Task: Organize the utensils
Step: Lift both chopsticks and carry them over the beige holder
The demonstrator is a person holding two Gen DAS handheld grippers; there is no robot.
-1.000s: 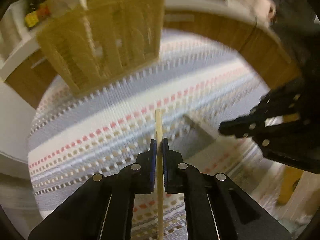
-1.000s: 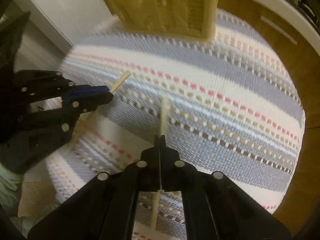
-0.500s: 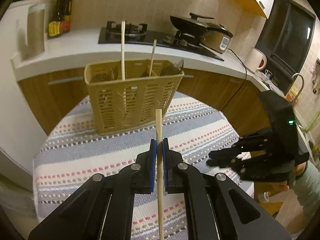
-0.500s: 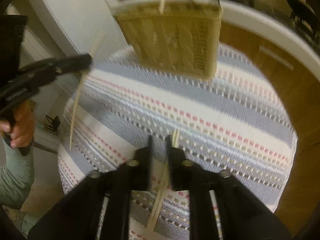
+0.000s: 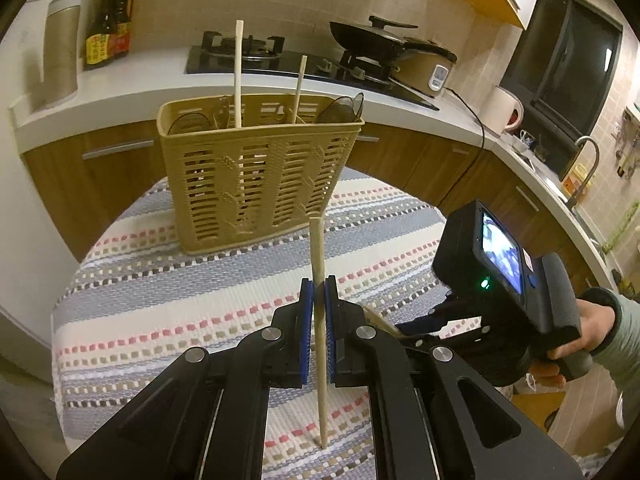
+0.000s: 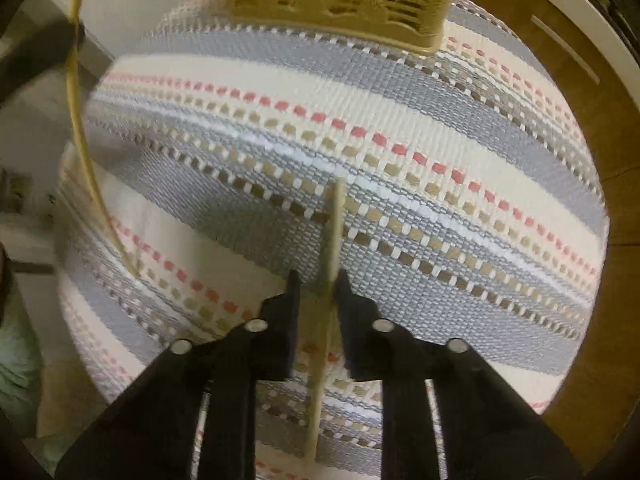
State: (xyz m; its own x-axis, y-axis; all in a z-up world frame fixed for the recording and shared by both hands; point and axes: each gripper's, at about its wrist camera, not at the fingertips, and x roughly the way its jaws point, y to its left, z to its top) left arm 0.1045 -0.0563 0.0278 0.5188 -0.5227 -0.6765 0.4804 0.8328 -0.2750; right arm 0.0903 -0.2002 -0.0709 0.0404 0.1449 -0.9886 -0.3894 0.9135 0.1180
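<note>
- My left gripper (image 5: 319, 292), black with blue pads, was clenched on a pale wooden chopstick (image 5: 318, 256), holding it upright; the stick's lower end showed below the pads, over the cloth.
- Beyond it stood a tan slotted plastic utensil basket (image 5: 256, 184) on a round table covered with a woven cloth (image 5: 160, 300) striped grey, cream and pink.
- Two more wooden chopsticks (image 5: 239, 72) stood upright in the basket's middle section, with dark spoon-like utensils (image 5: 344, 108) leaning in the end sections.
- My right gripper (image 6: 316, 284), pointing down at the cloth, was closing its black jaws around a second pale wooden chopstick (image 6: 335, 232); the stick lay in the gap, near the right finger, and blur kept me from telling whether the pads pressed it.
- In the left wrist view, my right hand (image 5: 580, 344) in a grey-green sleeve gripped the right tool's handle, low beside the left gripper.
- Behind the table ran a white counter (image 5: 120, 96) with a gas hob, a black pan and sauce bottles.
</note>
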